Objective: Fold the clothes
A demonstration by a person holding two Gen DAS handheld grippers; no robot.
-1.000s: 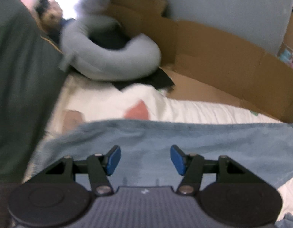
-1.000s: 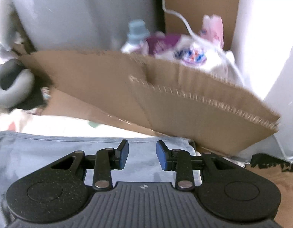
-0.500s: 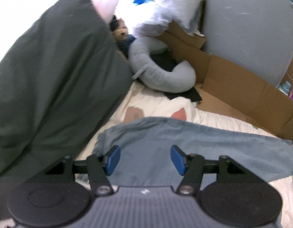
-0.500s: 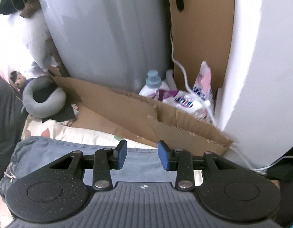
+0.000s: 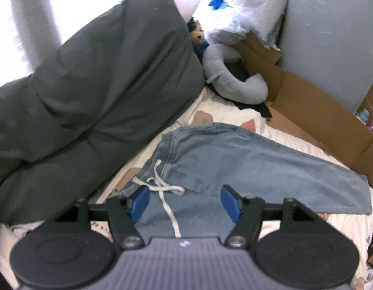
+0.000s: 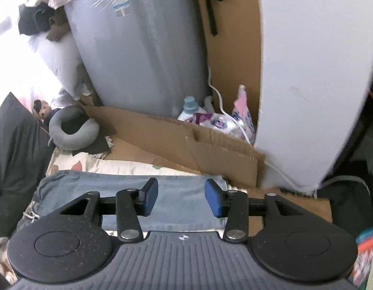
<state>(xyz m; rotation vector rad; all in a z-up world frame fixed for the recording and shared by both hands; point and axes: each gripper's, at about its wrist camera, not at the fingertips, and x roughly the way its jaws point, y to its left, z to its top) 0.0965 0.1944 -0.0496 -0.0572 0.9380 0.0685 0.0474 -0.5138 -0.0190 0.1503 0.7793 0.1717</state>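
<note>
**Student:** Both tongs first: what state are they in?

**Tutor:** Left gripper, lower centre of the left wrist view, has its blue pads well apart and still spreading, with nothing pinched; the jeans and their white drawstring lie below the gap, apart from it. Right gripper, lower centre of the right wrist view, is at a moderate gap, also widening, and empty; denim shows beneath it.

**Student:** Where does the garment lie?

**Tutor:** On the white patterned bedsheet, mid-frame in the left view. Its elastic waistband sits toward the dark grey duvet at left, and the leg runs to the right, its hem near the cardboard. It looks like pale, soft denim, already doubled leg on leg and fairly flat.

**Student:** How should the fold in hand be done well?

**Tutor:** Probably by taking one end with both tongs, one at each corner. Pinch every layer, lift evenly, carry that end over the other and align the edges. Tucking the drawstring inside first would help. Loose layers may slide, so release only once the cloth rests flat.
</note>
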